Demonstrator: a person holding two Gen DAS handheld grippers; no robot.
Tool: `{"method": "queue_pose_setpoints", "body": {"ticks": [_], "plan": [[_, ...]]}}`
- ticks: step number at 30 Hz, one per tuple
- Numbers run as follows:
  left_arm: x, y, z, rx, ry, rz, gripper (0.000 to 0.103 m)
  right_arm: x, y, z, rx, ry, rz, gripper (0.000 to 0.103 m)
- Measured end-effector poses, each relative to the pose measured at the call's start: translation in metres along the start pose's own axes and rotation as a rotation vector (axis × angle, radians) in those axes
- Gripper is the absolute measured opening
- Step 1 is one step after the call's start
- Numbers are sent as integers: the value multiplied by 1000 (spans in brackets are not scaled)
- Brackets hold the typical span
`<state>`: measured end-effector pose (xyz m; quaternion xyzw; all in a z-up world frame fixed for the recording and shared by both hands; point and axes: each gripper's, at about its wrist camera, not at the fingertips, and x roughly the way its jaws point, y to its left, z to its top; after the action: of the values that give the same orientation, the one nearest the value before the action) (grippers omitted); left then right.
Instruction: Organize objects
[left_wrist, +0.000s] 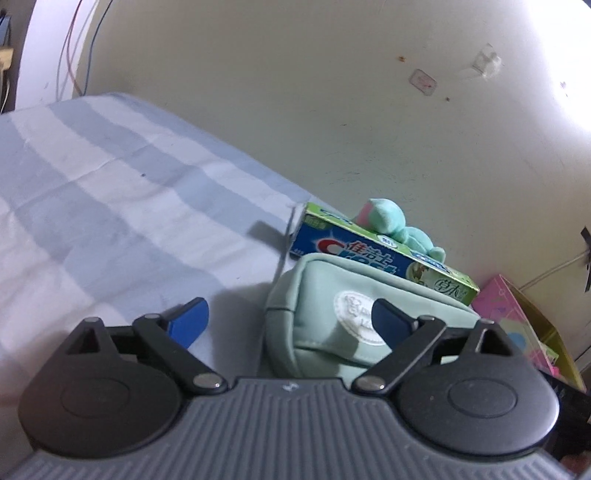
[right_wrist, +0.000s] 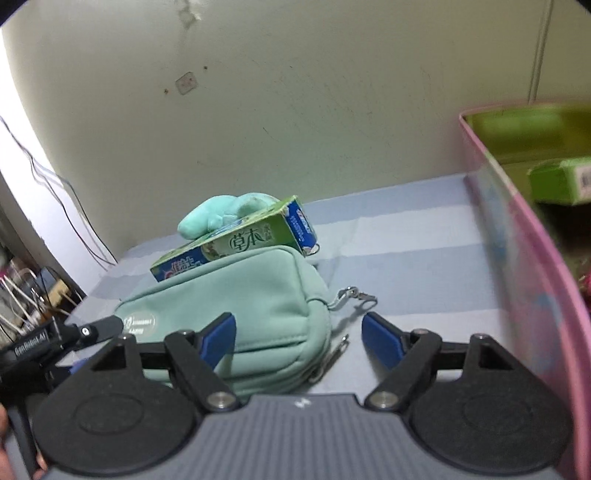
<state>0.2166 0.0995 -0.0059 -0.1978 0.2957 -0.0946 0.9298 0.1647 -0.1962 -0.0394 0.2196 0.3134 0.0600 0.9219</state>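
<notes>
Two handheld grippers point down at a bed covered in a blue-and-white striped sheet (left_wrist: 110, 192), where a mint-green zip pouch (right_wrist: 236, 310) lies near a cream wall. A toothpaste box (right_wrist: 236, 240) rests along the pouch's far top edge, and a small teal plush toy (right_wrist: 221, 214) sits on the box. The left gripper (left_wrist: 288, 317) has its blue-padded jaws spread wide, holding nothing; one pad sits in front of the pouch's round white badge and the other over bare sheet, so the pouch's end lies between them, though contact cannot be confirmed. The right gripper (right_wrist: 297, 334) is also open and empty, its jaws bracketing the pouch's opposite end, where a metal clasp (right_wrist: 354, 297) trails onto the sheet. This looks like the approach to picking up the pouch or its load, probably for the pink box (right_wrist: 524, 295) just to the right. The next move calls for closing squarely on the soft pouch without tipping the box and toy off it. Only the right wrist view shows the pink box's open green interior, with a green carton (right_wrist: 557, 181) inside, and the left gripper's black arm at its left edge. Only the left wrist view shows the wide empty stretch of bed and the brand face of the toothpaste box.
</notes>
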Motion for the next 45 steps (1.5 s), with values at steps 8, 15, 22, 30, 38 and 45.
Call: {"method": "queue_pose_setpoints", "body": {"ticks": [8, 15, 22, 30, 38, 45], "plan": [[8, -9, -5, 105, 14, -32, 73, -6, 17, -9, -95, -3, 3, 61], [6, -11, -8, 145, 20, -46, 71, -21, 23, -21, -89, -24, -39, 60], [1, -20, -16, 210, 20, -18, 71, -37, 28, -39, -100, -28, -70, 60], [-19, -26, -34, 247, 11, 22, 71, -58, 31, -57, -85, -30, -79, 60], [-35, -29, -49, 266, 10, 30, 71, -78, 33, -75, -85, -40, -85, 60], [-50, -32, -62, 277, 8, 33, 71, -90, 34, -83, -81, -40, -90, 60]]}}
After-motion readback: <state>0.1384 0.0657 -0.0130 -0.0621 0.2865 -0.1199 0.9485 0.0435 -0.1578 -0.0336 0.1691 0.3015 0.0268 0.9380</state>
